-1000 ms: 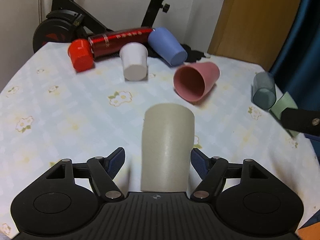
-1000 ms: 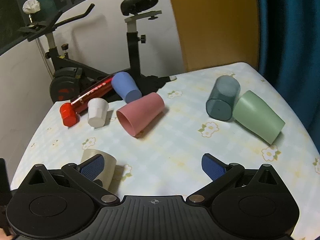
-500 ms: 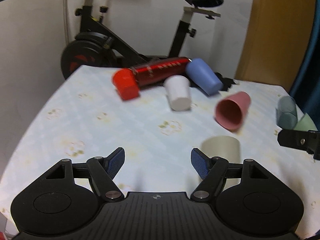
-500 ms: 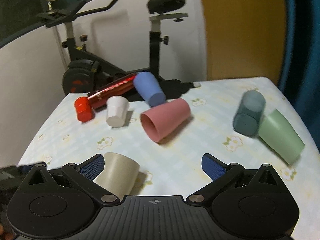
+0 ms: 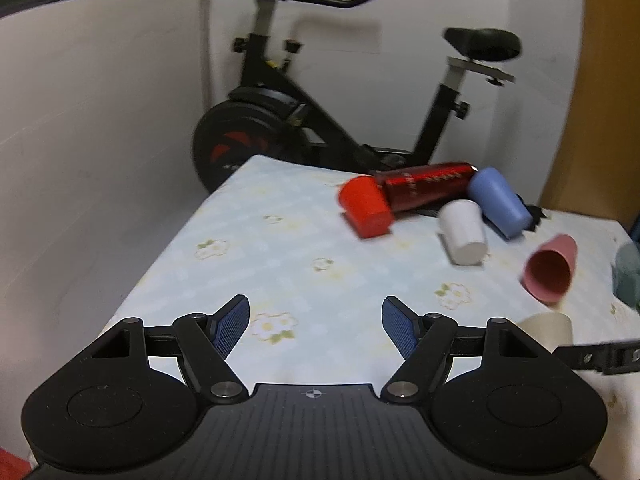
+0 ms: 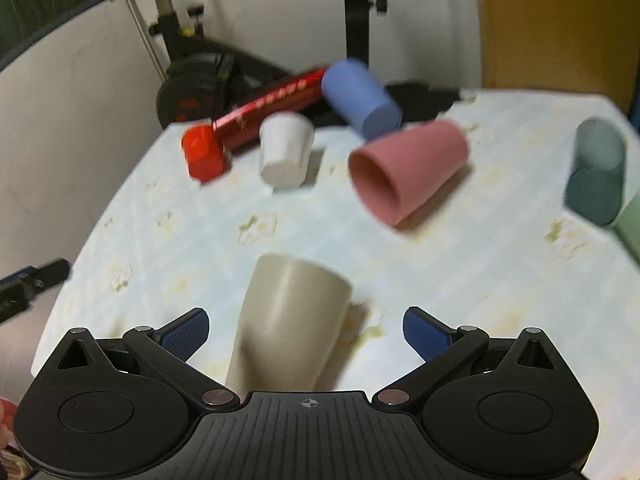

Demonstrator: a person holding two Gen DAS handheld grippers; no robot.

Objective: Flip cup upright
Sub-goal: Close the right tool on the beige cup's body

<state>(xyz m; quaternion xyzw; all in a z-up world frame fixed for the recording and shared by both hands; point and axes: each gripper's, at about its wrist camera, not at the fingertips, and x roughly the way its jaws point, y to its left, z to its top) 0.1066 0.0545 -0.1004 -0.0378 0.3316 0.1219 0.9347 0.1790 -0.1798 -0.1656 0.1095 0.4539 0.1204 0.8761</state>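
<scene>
A beige cup (image 6: 286, 320) stands on the flowered tablecloth (image 6: 460, 256), narrow end up, between the fingers of my right gripper (image 6: 306, 330). That gripper is open and does not touch the cup. In the left wrist view the beige cup (image 5: 546, 328) shows at the far right, partly hidden behind my left gripper's finger linkage. My left gripper (image 5: 316, 326) is open and empty, over the left part of the table. A pink cup (image 6: 408, 172) lies on its side, mouth toward me.
A white cup (image 6: 284, 152) stands upside down. A blue cup (image 6: 362, 98), a red bottle (image 6: 268, 106) with a red cap (image 6: 202, 154), a dark teal cup (image 6: 596, 176) and a green cup (image 6: 632, 224) lie on their sides. An exercise bike (image 5: 320, 112) stands behind the table.
My left gripper has let go of the beige cup and drawn back to the left. My right gripper has moved left, so the beige cup now stands between its fingers.
</scene>
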